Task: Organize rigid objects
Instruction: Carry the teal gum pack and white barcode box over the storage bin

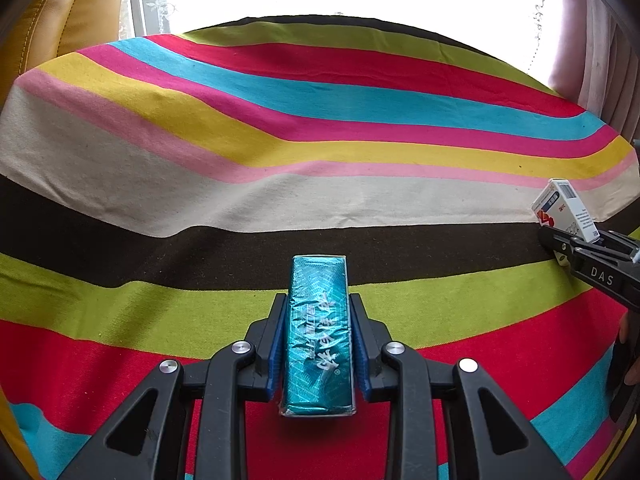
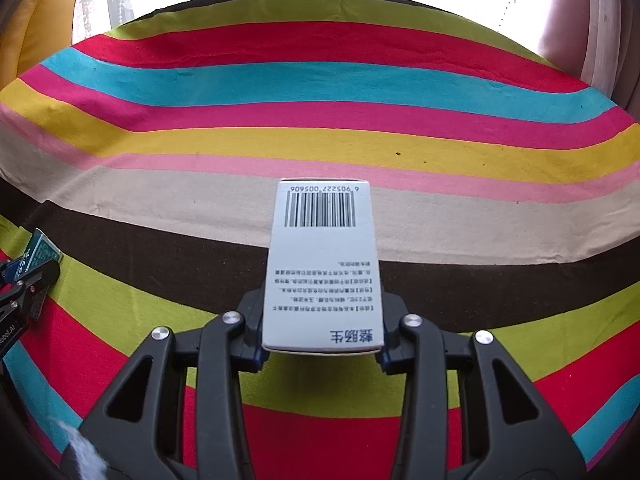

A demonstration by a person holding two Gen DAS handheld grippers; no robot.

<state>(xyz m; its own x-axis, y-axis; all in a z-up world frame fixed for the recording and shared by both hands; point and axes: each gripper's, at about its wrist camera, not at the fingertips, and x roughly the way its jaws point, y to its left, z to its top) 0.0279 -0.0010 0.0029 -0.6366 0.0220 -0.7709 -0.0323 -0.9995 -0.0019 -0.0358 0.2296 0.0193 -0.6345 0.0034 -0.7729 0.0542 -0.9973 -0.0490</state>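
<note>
My left gripper [image 1: 319, 300] is shut on a shiny teal box [image 1: 319, 332] with white Chinese writing, held above the striped cloth. My right gripper [image 2: 323, 300] is shut on a white medicine box [image 2: 324, 268] with a barcode on its top face. In the left wrist view the white box [image 1: 568, 210] and the right gripper [image 1: 560, 240] show at the far right edge. In the right wrist view the teal box [image 2: 40, 250] and the left gripper [image 2: 24, 276] show at the far left edge. The two grippers are side by side, apart.
A table under a bright striped cloth [image 1: 280, 140] fills both views. A yellow leather chair [image 1: 72, 12] stands at the back left. A bright window with lace curtain is behind, and pink curtains [image 1: 600, 60] hang at the back right.
</note>
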